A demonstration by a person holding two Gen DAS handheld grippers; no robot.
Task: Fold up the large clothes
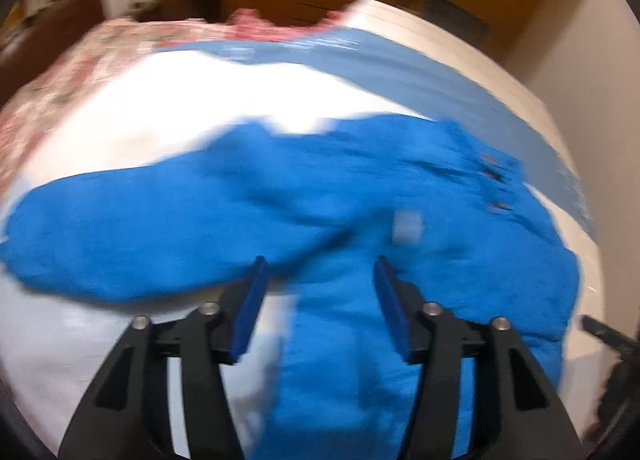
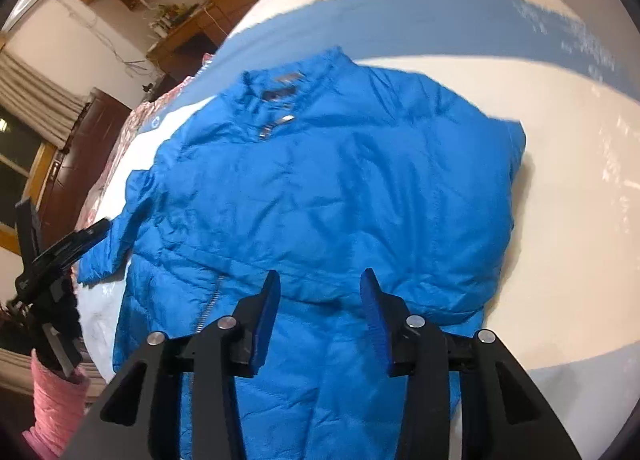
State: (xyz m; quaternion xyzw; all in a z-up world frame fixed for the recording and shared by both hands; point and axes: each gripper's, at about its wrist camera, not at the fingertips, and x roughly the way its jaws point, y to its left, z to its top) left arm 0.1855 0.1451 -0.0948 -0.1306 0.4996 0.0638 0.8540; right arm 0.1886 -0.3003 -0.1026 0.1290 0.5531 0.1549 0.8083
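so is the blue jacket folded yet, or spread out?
Partly folded: blue jacket lies on the bed, one sleeve stretched sideways, the opposite side tucked in. Neither gripper holds it.

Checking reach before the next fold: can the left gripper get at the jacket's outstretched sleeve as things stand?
Probably yes. The left gripper hangs open just above the blue jacket, and the sleeve lies flat beside it on the bed, nothing covering it.

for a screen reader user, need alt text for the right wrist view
A blue jacket lies spread, collar away from the camera, on a white and blue bed. The right gripper hangs open above its near hem, holding nothing. The left gripper shows at the left edge beside a sleeve.
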